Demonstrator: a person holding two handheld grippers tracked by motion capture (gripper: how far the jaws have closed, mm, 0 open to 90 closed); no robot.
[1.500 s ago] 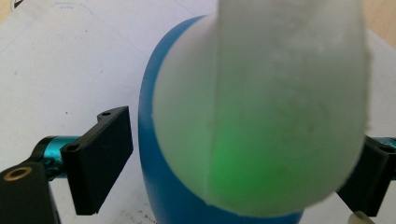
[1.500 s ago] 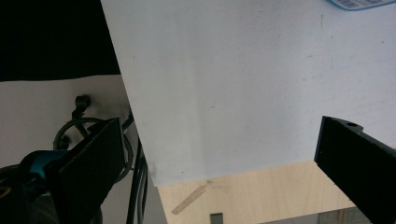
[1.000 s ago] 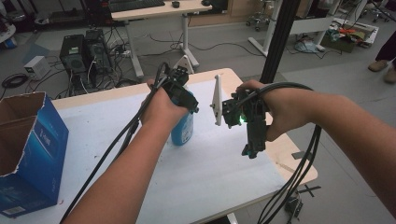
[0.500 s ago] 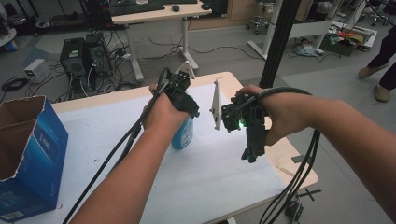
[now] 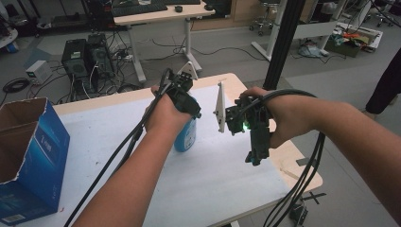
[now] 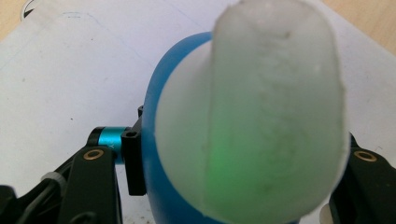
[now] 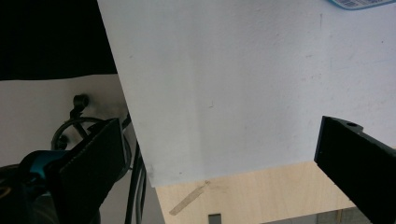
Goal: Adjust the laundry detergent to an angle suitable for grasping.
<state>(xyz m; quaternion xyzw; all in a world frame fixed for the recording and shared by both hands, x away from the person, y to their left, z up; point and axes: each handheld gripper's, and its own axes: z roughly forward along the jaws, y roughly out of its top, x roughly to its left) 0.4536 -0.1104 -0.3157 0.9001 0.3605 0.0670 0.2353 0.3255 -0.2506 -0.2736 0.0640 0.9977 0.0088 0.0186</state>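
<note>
The blue bottle (image 5: pixel 185 137) stands upright on the white table cover (image 5: pixel 213 184), near the middle of the table. My left gripper (image 5: pixel 189 101) comes down over it from above, its jaws on both sides of the frosted cap (image 6: pixel 261 112) and the blue shoulder; I judge it pinches the bottle there so it cannot tip. My right gripper (image 5: pixel 255 153) hangs beside it with jaws spread and nothing between them, pointing down at the cover, probably kept free for the next move. A blue cardboard box (image 5: pixel 28 161) stands open at the left edge.
</note>
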